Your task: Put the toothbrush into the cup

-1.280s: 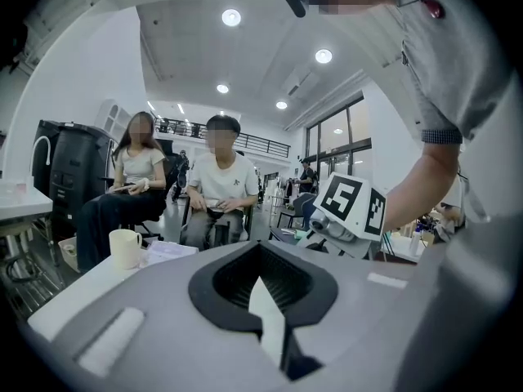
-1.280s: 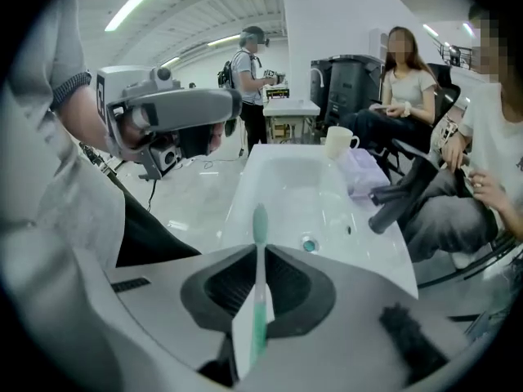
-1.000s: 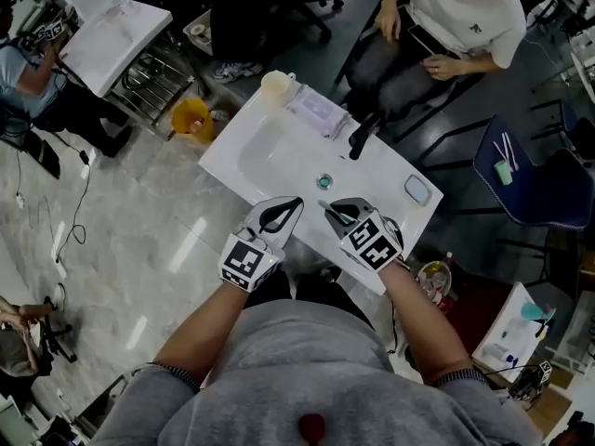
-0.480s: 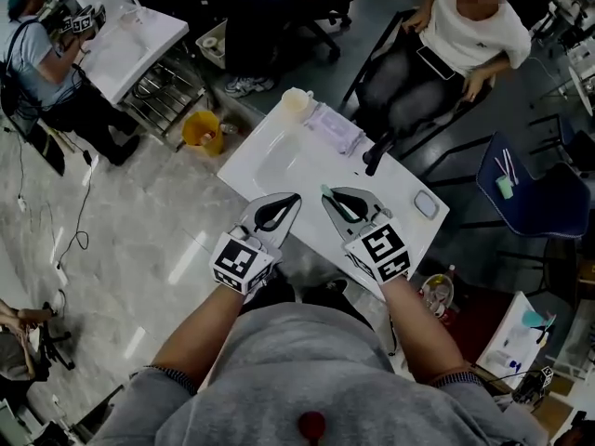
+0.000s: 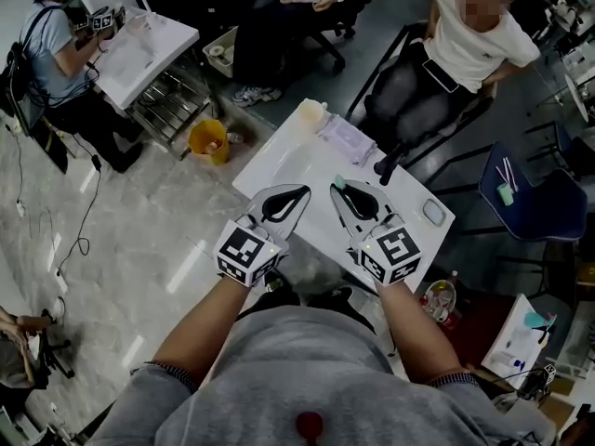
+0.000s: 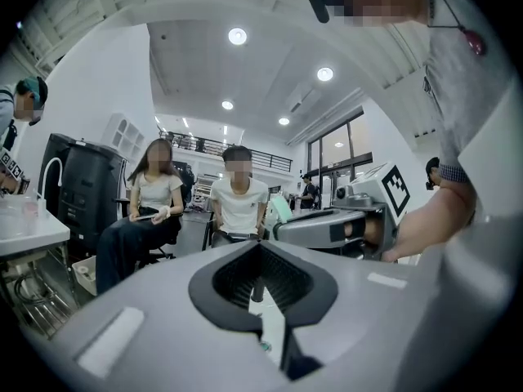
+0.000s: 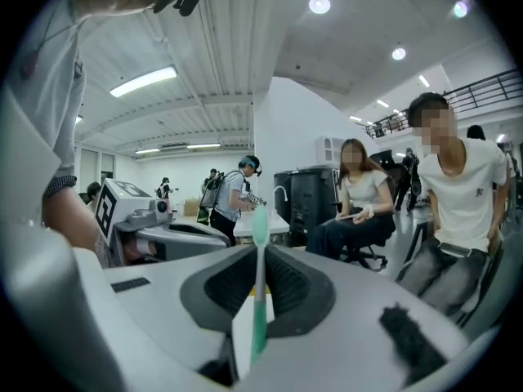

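A pale cup stands at the far left corner of the white washbasin table. My right gripper hangs over the basin, shut on a green toothbrush. The brush runs between the jaws, and its head pokes out past the tips towards the far side. To its left, my left gripper is held beside it, shut with nothing in it. In the left gripper view the left gripper points level across the room, with the right gripper to its right. The cup is hidden in both gripper views.
A black faucet rises at the table's far right, a clear tray lies beside the cup, and a soap dish sits near the right corner. People sit just beyond the table. A yellow bucket and a blue chair stand on the floor.
Both grippers have risen and moved farther over the basin. The right gripper has tipped up from pointing down, still holding the toothbrush.
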Tool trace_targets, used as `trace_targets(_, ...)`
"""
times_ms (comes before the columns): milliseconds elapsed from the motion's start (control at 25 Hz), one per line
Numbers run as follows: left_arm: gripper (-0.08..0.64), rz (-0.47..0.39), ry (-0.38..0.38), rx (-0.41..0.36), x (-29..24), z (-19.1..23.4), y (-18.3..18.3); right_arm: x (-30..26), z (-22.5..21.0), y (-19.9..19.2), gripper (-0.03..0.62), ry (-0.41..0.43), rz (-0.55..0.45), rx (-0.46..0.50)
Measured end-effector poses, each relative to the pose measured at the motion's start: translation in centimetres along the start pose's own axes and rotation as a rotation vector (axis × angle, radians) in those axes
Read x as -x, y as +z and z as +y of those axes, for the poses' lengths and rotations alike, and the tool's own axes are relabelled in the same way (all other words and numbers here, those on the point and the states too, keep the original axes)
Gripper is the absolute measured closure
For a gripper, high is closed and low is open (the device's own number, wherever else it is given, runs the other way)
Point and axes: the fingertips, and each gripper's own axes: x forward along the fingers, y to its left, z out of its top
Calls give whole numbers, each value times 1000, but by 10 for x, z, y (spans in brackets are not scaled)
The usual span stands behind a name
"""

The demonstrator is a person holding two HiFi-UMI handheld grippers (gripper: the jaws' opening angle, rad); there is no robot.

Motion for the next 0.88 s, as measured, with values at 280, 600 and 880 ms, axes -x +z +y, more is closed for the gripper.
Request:
trace_targets(280,552,-4,-4,4,11,22,11,-19,9,18,556,-13,-52,-12)
trace_targets(600,552,-13,17,9,9,39,14,-34,-1,31,557,-14,-100,-15)
trace_targets(880,552,-24,17,-15,-17,64,22,-56,-34,43,557,-21,-161,-26)
